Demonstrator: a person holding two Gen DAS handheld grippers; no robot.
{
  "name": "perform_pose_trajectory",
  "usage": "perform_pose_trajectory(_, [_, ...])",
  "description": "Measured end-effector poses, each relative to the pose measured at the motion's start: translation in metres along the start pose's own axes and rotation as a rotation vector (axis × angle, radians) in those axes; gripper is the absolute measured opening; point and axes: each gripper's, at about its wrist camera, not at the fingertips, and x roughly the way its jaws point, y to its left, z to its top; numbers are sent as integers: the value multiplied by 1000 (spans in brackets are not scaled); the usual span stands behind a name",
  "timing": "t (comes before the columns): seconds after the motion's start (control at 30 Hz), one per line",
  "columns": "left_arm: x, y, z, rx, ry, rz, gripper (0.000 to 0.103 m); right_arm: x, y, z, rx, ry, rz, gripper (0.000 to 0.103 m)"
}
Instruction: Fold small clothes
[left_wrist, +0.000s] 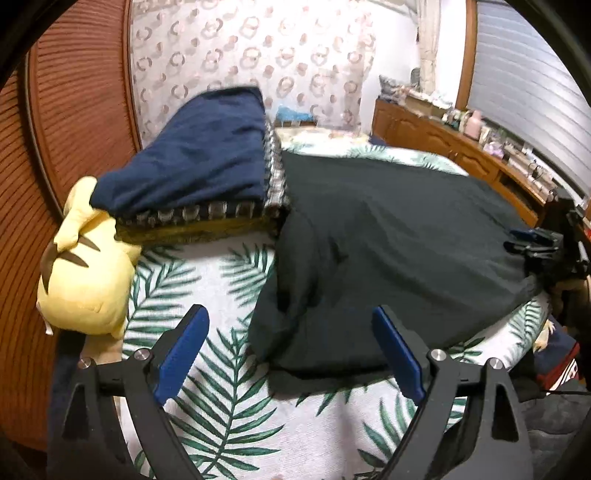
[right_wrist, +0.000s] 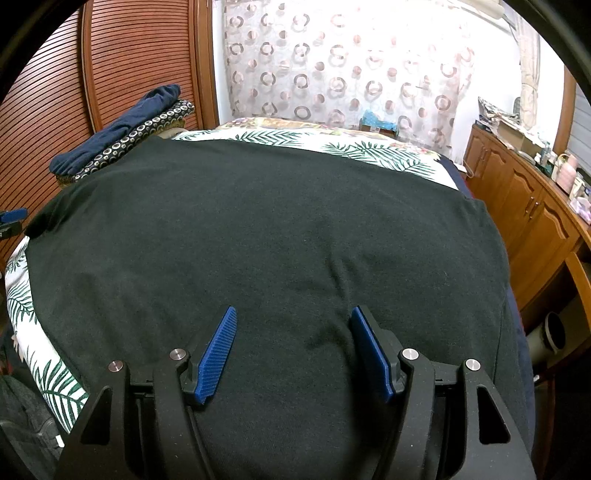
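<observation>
A black garment (left_wrist: 388, 240) (right_wrist: 277, 229) lies spread flat on a bed with a palm-leaf sheet (left_wrist: 207, 288) (right_wrist: 369, 149). My left gripper (left_wrist: 290, 314) stands open at the garment's near left edge. The cloth's corner lies below and between its blue pads (left_wrist: 181, 354), and neither pad presses on it. My right gripper (right_wrist: 293, 314) is open just above the garment's near middle, with flat cloth under its blue pads (right_wrist: 218, 350). The right gripper (left_wrist: 532, 243) also shows at the far right of the left wrist view. The left gripper's tip (right_wrist: 13, 216) peeks in at the left edge of the right wrist view.
A folded stack with navy cloth on top (left_wrist: 192, 166) (right_wrist: 122, 129) sits at the bed's far left by a louvred wooden door (right_wrist: 48, 110). A yellow plush toy (left_wrist: 85, 273) lies beside it. A wooden cabinet (right_wrist: 528, 210) with clutter on top runs along the right. A patterned curtain (right_wrist: 351, 74) hangs behind.
</observation>
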Motion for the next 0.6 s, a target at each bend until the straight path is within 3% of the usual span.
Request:
perform_pose_trajectory(0.23, [18,15,-9,-68,56,-8,90,0,1,1,-1,-1,-1,67])
perform_pose_trajectory(0.43, [19,14,-15,-67,74,-4,90,0,1,1,-1,-1,0,67])
perform_pose_trajectory(0.53, [17,8,-18,-42,72,-13,79,0,0,1,-2,-1,0,67])
perform_pose_trajectory(0.6, [16,4,-19,-20,66,-20,63,0,1,1,-2,-1,0,67])
